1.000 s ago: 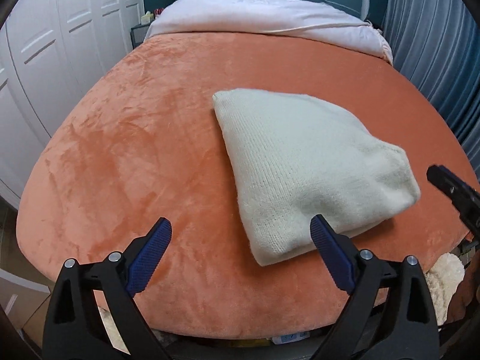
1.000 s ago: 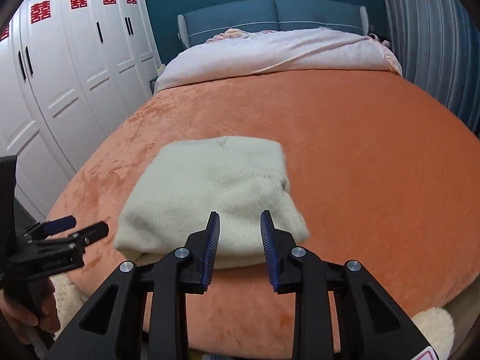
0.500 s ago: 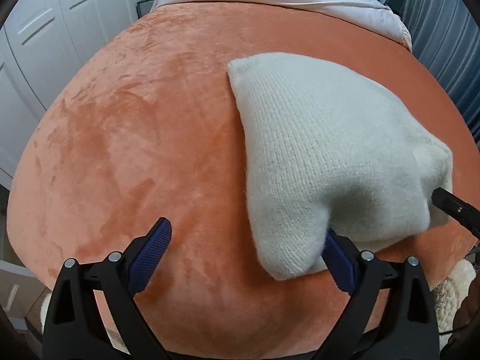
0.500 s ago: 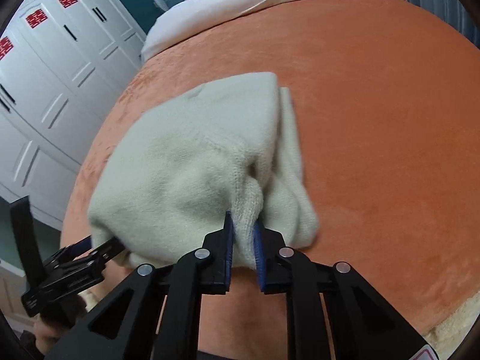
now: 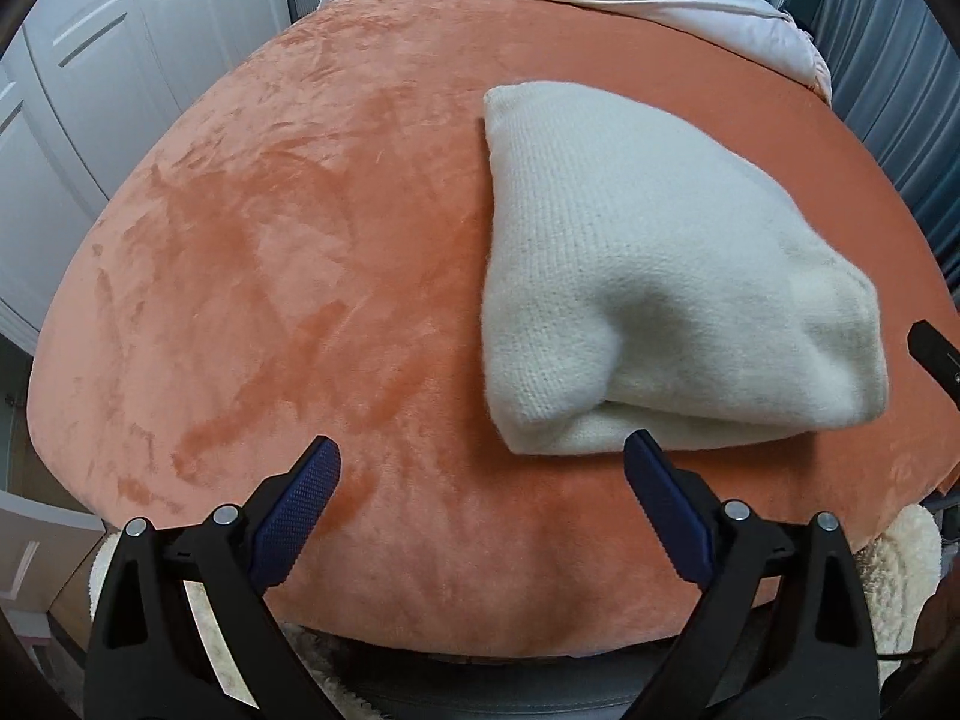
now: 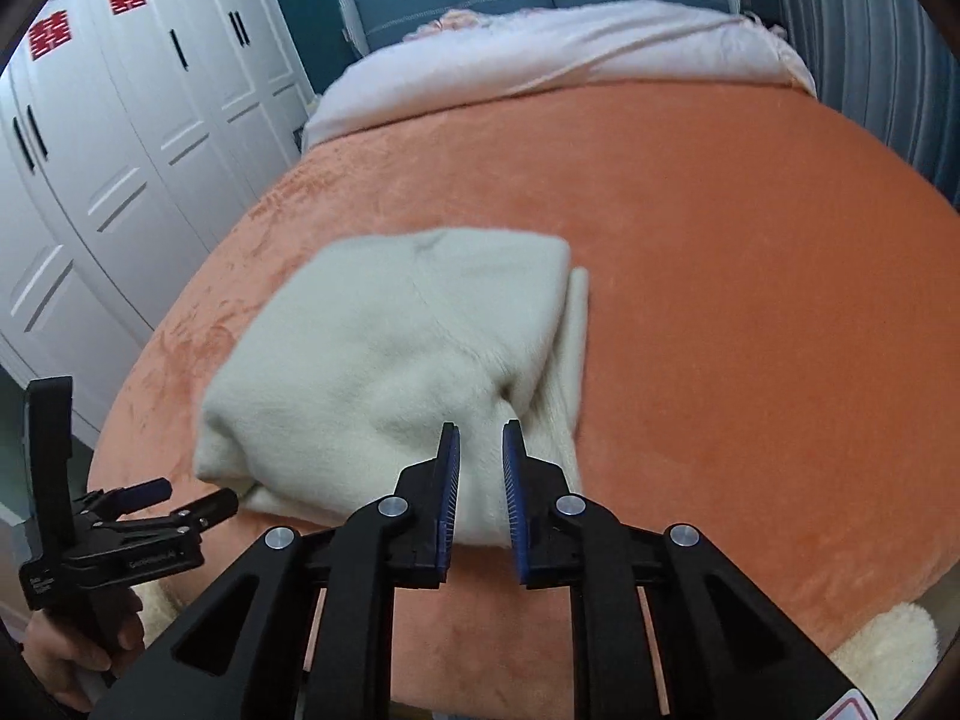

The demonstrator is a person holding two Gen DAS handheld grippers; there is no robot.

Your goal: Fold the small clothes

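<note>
Presently the cream knitted garment (image 5: 654,276), already doubled into a thick soft bundle, lies on the orange plush bedspread (image 5: 270,252) near the foot edge of the bed, well clear of the pale pink quilt (image 6: 570,48) at the head end. Right tongs (image 6: 480,450): jaws drawn close, a fold of the knit's near edge pinched between the blue ribbed pads (image 6: 449,480); the cloth bulges up on either side of the grip, so I take it as clenched on the fabric. Left tongs (image 5: 480,468): jaws spread wide, nothing between them, poised just short of the bundle's near-left corner; the right-hand pad sits very near the lower layer but I cannot tell if it touches. Handling, as a judgement: light, limp, fuzzy wool-type knit, several layers thick, no stiffness at all; it will sag and stretch when lifted from one point and the layers may slide apart. Ribbed pads should bite well on such nap, little risk of slipping, and nothing fragile here. Plush beneath looks grippy, so dragging may rumple the lower layer. Best hold for the free tongs is likely that near-left corner, catching all layers together, so both near corners can be carried as one edge. Containers: none in view, no basket, box or drawer open. White wardrobe doors (image 6: 120,150) shut, with red paper cuttings on them; contents unseen.
</note>
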